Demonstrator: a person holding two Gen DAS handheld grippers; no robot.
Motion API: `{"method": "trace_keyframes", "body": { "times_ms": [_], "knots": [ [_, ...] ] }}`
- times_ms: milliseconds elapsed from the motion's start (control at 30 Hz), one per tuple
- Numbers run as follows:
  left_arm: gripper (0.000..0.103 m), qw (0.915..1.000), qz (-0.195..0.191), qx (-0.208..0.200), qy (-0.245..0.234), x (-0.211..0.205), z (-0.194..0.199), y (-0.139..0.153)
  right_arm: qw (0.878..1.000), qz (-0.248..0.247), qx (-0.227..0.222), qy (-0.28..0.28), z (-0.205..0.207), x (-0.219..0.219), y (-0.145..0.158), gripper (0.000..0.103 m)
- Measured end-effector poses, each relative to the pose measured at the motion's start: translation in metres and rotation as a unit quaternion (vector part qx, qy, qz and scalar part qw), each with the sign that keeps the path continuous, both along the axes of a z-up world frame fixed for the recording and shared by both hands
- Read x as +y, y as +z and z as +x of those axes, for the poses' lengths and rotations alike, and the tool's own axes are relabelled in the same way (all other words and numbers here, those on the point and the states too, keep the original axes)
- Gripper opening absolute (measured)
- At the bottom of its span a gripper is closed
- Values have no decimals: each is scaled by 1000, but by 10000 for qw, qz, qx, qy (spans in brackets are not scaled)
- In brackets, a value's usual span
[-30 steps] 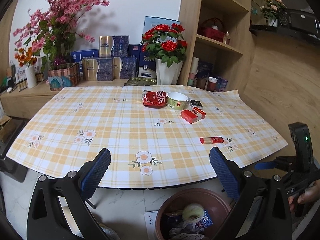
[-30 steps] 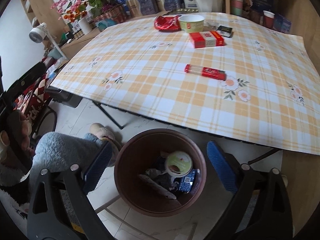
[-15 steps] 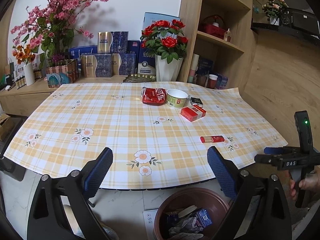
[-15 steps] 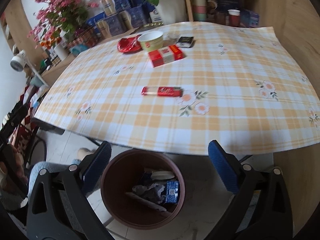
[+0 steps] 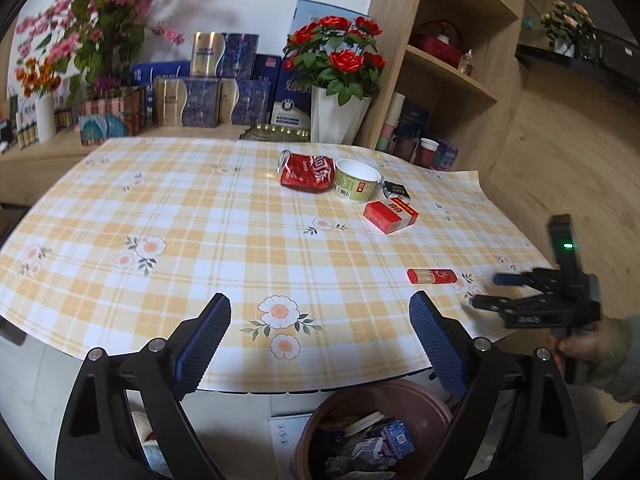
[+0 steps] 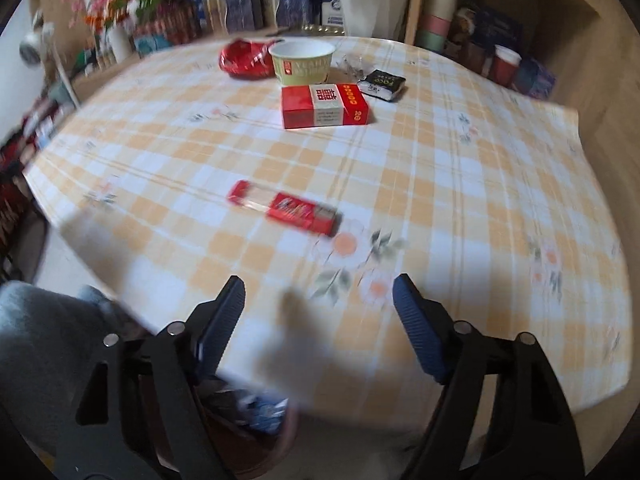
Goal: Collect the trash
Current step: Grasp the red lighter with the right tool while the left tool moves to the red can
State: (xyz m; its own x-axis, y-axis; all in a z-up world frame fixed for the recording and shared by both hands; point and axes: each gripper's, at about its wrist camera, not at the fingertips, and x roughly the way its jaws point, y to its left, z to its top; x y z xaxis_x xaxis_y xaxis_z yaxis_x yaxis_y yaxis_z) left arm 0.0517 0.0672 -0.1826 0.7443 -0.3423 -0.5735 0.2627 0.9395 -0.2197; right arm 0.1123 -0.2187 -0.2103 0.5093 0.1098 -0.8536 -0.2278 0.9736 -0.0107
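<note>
I've swung my right gripper (image 6: pixel 319 316) off the bin (image 5: pixel 360 408) and over the surface (image 6: pixel 460 200); its empty jaws are closing toward the red wrapper (image 6: pixel 284 208) just ahead. Left gripper (image 5: pixel 320 344) narrowing slightly, holding nothing, next pickup looks imminent

Both wrist views look down across the same table (image 5: pixel 240 208) from its near edge
</note>
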Motion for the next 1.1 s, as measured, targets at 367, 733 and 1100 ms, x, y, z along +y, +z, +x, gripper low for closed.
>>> {"method": "trace_keyframes", "body": {
  "times_ms": [367,733,1100],
  "knots": [
    [89,9991,-122,377,134,9,12,-28,9982,44,217,562,65,27,-22,47],
    [88,9985,-179,507,-57,-4,19,-34,9984,361,103,419,76,37,-24,42],
    [87,9973,-560,409,-226,-7,59,-14,9953,957,-114,31,68,30,-17,28]
  ]
}}
